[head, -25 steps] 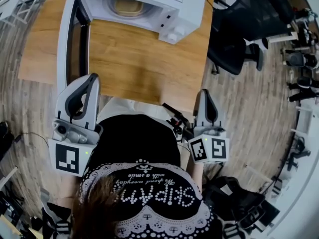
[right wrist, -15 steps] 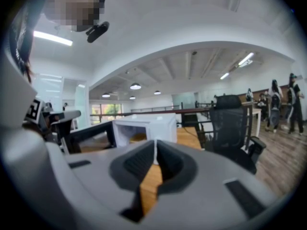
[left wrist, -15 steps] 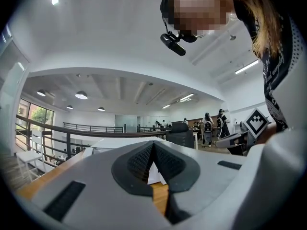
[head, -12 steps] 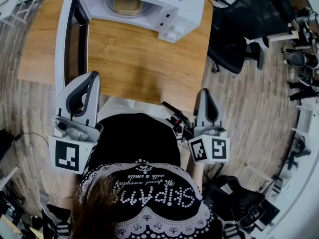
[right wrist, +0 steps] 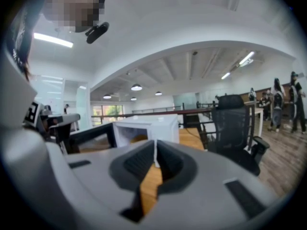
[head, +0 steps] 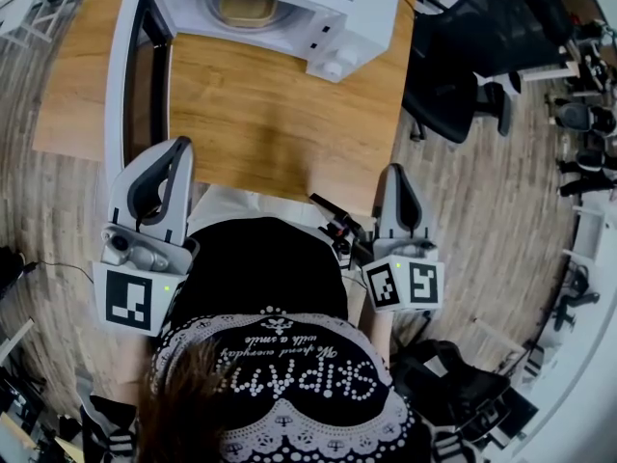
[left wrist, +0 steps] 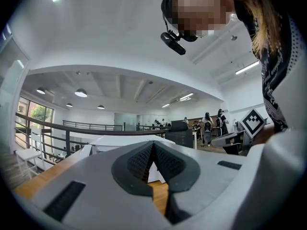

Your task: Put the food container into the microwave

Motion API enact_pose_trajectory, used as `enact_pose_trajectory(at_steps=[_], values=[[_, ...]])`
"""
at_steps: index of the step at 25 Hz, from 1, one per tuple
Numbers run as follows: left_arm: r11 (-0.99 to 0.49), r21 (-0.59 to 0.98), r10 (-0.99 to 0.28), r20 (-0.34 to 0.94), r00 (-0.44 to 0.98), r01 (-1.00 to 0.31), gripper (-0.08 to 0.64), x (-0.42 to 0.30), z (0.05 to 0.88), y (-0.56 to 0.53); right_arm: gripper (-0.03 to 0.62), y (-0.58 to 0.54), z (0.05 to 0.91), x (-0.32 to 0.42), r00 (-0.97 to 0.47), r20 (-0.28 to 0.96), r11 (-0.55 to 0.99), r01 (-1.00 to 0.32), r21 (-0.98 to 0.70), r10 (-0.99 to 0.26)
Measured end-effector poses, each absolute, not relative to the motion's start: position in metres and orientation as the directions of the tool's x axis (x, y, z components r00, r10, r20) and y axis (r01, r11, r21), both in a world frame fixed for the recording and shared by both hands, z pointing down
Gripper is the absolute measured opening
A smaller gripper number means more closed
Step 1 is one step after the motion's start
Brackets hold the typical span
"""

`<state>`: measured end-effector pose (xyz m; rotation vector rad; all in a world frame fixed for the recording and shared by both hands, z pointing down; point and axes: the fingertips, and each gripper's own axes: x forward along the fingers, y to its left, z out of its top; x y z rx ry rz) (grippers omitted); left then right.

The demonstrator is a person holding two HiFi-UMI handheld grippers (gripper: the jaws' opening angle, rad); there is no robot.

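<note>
Resting inside the microwave (head: pixel 337 37) at the table's (head: pixel 260 123) far edge, the food container (head: pixel 246 10) looked delivered | door (head: pixel 135 75) hung open, closing it apparently the one step left | left claw (head: pixel 177 147) and right claw (head: pixel 395 172) each pressed together, empty, by the table's near edge.

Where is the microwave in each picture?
Head view: the microwave is at the top middle, its door open to the left.
Left gripper view: the microwave is in the middle, just above the jaws.
Right gripper view: the microwave is in the middle, behind the jaws.
Shared landmark: the wooden table under it.
</note>
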<state>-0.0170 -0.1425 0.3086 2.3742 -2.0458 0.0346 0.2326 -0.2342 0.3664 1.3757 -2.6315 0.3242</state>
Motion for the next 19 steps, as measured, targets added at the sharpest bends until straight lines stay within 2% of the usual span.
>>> enact_pose_trajectory(at_steps=[19], values=[[-0.133,-0.052,-0.991,0.040,0.131,-0.990,0.031,-0.009,0.309,-0.141,0.038,-0.249,0.372,0.224,-0.621,0.236,0.610,-0.782,-0.127,-0.747]])
